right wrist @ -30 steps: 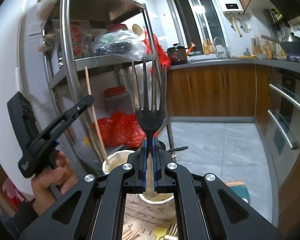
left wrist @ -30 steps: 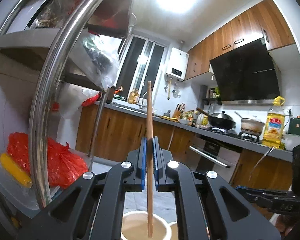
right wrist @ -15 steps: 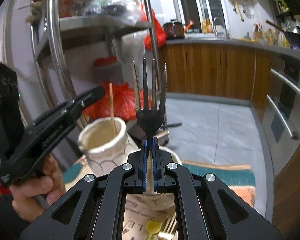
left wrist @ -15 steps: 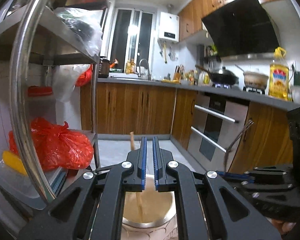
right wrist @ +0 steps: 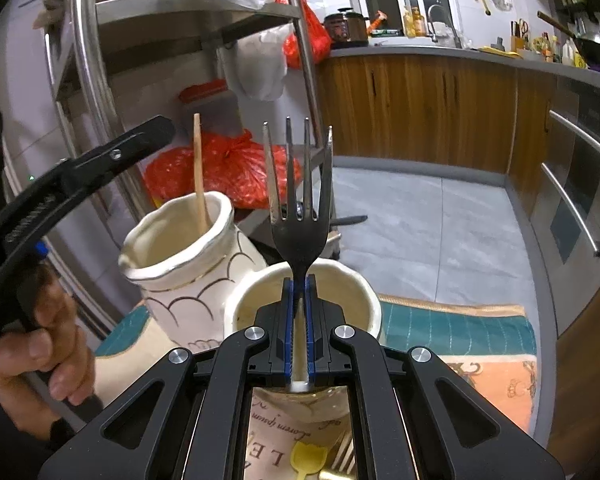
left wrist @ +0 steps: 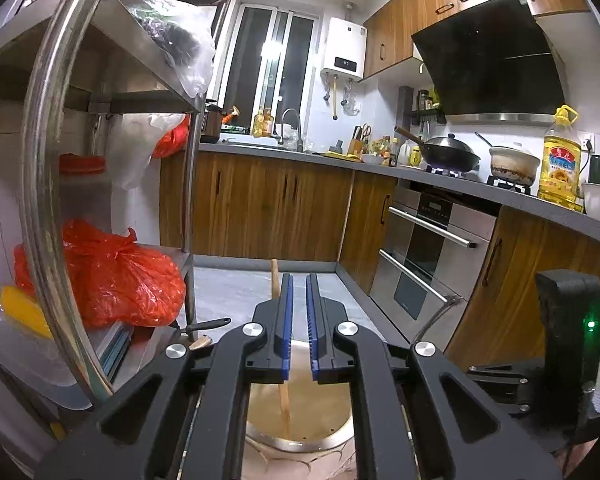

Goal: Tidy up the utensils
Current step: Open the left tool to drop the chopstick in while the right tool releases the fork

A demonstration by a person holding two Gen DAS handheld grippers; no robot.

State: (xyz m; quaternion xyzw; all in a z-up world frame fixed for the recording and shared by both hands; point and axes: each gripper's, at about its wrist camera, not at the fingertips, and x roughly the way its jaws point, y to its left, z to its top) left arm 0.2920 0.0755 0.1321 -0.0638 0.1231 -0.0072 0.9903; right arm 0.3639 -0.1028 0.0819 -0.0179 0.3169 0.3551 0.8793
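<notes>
1. Steel shelving rack (right wrist: pixel 88 60) fills the left of both wrist views, with a red plastic bag (left wrist: pixel 116 276) on one of its lower shelves.
2. Wooden cabinets (left wrist: pixel 268 208) run under a grey counter along the far wall, with a built-in oven (left wrist: pixel 428 256) to the right.
3. Patterned cloth (right wrist: pixel 460 332) in teal and orange covers the surface under the two ceramic jars.
4. Cream ceramic vase (right wrist: pixel 196 264) with curled line decoration stands to the left; its rim is wavy. From the left wrist view its mouth lies directly under the left gripper (left wrist: pixel 298 340).
5. Round cream jar (right wrist: pixel 364 300) sits just beside the vase, touching or nearly so, directly below the right gripper (right wrist: pixel 300 340).
6. Left gripper: its blue-lined jaws stand slightly spread with nothing between them.
7. Right gripper: its jaws are pressed onto the pale handle of a fork (right wrist: pixel 300 216), held upright with the dark tines pointing up over the round jar.
8. Wooden chopstick (right wrist: pixel 199 176) stands inside the vase, leaning against its inner wall, its top rising above the rim.
9. Small yellow utensil (right wrist: pixel 308 460) and gold fork tines (right wrist: pixel 342 456) lie on the cloth at the bottom edge of the right wrist view.
</notes>
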